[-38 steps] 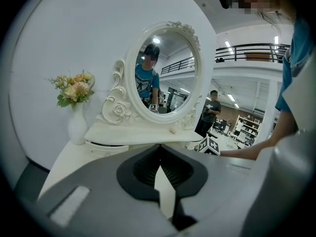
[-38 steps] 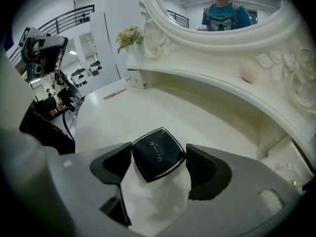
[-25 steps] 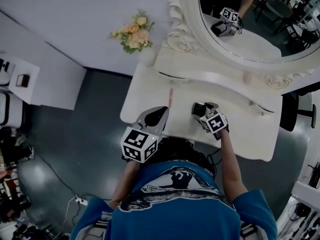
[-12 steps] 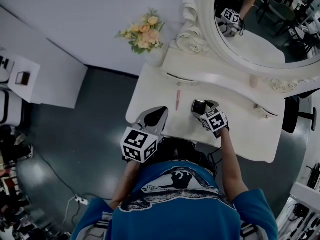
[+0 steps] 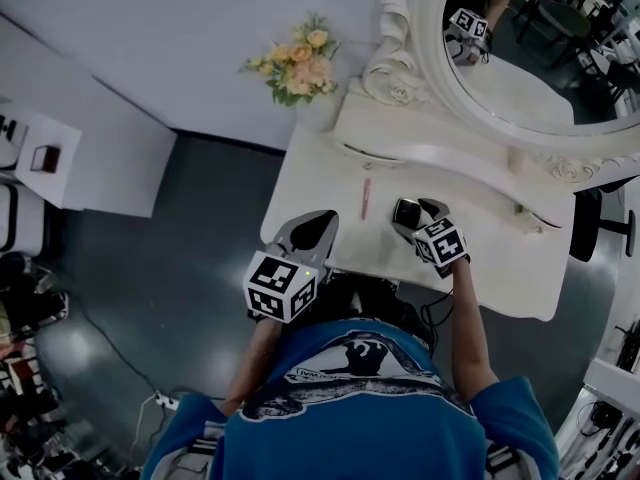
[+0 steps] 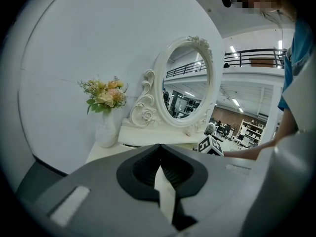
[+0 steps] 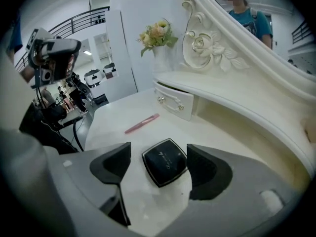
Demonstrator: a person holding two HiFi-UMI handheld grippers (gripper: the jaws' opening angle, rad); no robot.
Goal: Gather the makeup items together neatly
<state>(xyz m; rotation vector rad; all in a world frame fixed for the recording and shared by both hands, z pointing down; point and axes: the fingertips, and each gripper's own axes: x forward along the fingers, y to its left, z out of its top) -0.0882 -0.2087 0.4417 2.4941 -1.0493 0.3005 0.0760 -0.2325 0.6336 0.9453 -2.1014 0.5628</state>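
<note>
A black square compact lies flat on the white dressing table. My right gripper is open and low over the table, one jaw on each side of the compact. In the head view that compact shows just ahead of the right gripper. A pink makeup stick lies further left, also visible from the head view as the pink stick. My left gripper hovers at the table's front left edge. It is shut and empty, its jaws meeting with nothing between them.
A small drawer sits under the raised shelf behind the stick. An oval mirror in a carved white frame stands at the back. A white vase of flowers stands at the back left corner. Dark floor lies left of the table.
The head view has shifted a little. The right gripper, with the compact between its jaws, now sits slightly nearer the pink stick. The left gripper has barely moved.
</note>
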